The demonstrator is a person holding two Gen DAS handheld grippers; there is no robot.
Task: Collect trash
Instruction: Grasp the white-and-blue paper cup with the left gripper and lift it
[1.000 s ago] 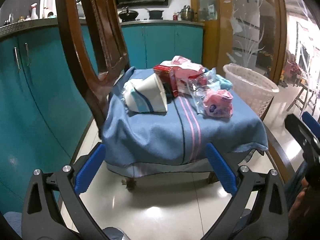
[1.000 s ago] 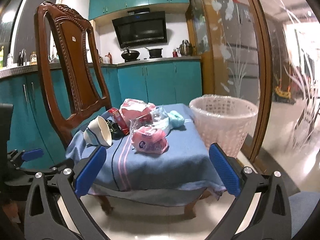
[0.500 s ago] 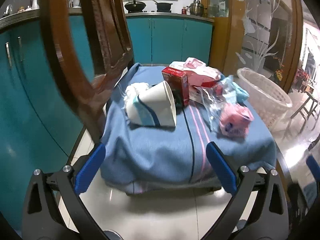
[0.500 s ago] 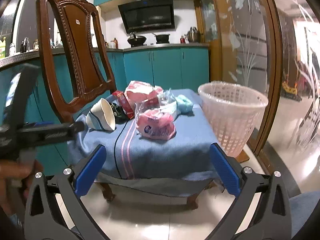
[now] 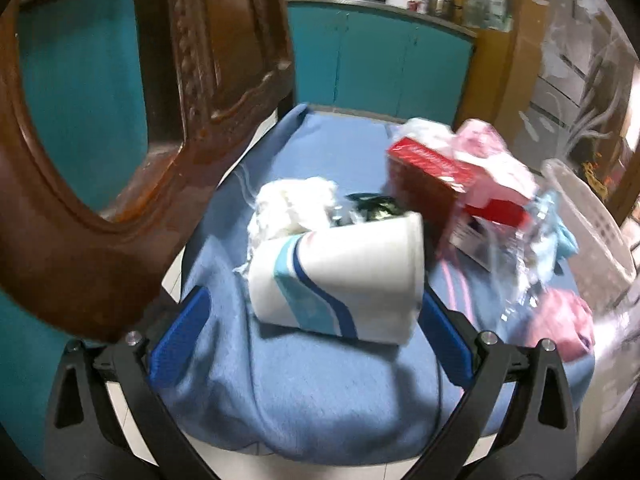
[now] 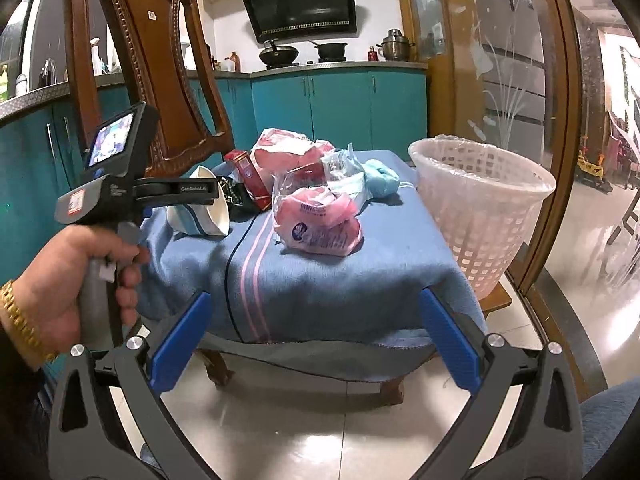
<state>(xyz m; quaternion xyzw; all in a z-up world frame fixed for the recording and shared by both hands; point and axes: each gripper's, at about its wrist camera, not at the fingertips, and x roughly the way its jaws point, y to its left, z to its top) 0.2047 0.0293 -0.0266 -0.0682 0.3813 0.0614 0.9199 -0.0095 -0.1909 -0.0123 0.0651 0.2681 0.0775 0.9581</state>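
Observation:
A white paper cup [image 5: 340, 280] with blue stripes lies on its side on the blue cloth [image 5: 320, 392] over the chair seat; it also shows in the right wrist view [image 6: 200, 208]. My left gripper [image 5: 316, 336] is open, its blue pads on either side of the cup's near end. Behind the cup lie crumpled white tissue [image 5: 296, 204], a red box [image 5: 432, 176], pink wrappers [image 5: 560, 324] and clear plastic. My right gripper [image 6: 316, 340] is open and empty, back from the chair's front edge. The pink wrapper [image 6: 316, 224] lies ahead of it.
A white plastic basket [image 6: 480, 208] with a liner stands right of the chair. The wooden chair back [image 5: 120, 160] rises close on the left. Teal cabinets [image 6: 340, 108] stand behind, a glass partition [image 6: 520, 80] is at the right, and glossy tile floor [image 6: 320, 432] lies below.
My left gripper has moved forward over the chair seat, up to the paper cup. It now shows in the right wrist view beside the cup. My right gripper has moved slightly closer.

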